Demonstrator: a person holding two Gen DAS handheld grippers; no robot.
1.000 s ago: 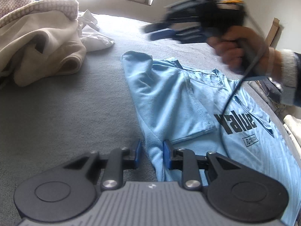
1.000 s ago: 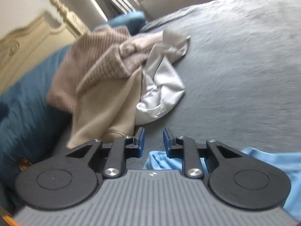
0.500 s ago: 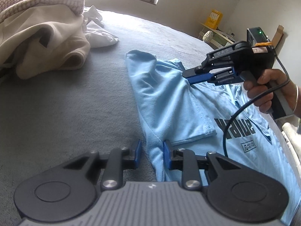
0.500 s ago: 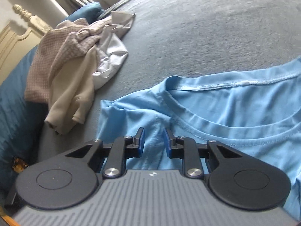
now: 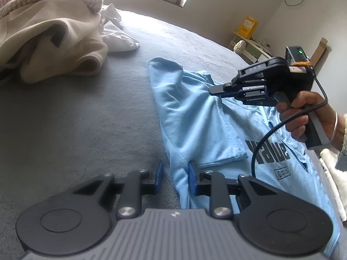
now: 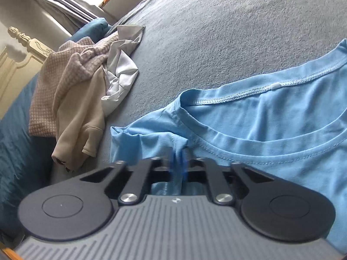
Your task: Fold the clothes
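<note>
The left gripper stands part open, a fold of the light blue T-shirt between its pads, seemingly unpinched. Farther along the grey bed, the right gripper has clamped the shirt's shoulder beside the collar.

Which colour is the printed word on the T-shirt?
Black, on the light blue T-shirt; it shows best in the left wrist view.

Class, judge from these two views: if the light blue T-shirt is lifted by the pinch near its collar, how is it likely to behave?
The T-shirt is probably floppy: it lies creased on the bed, and fabric bunches where the right gripper has shut on it. It likely drapes below the pinch instead of rising flat. It looks thin, so probably light; the left gripper straddles its edge, open.
</note>
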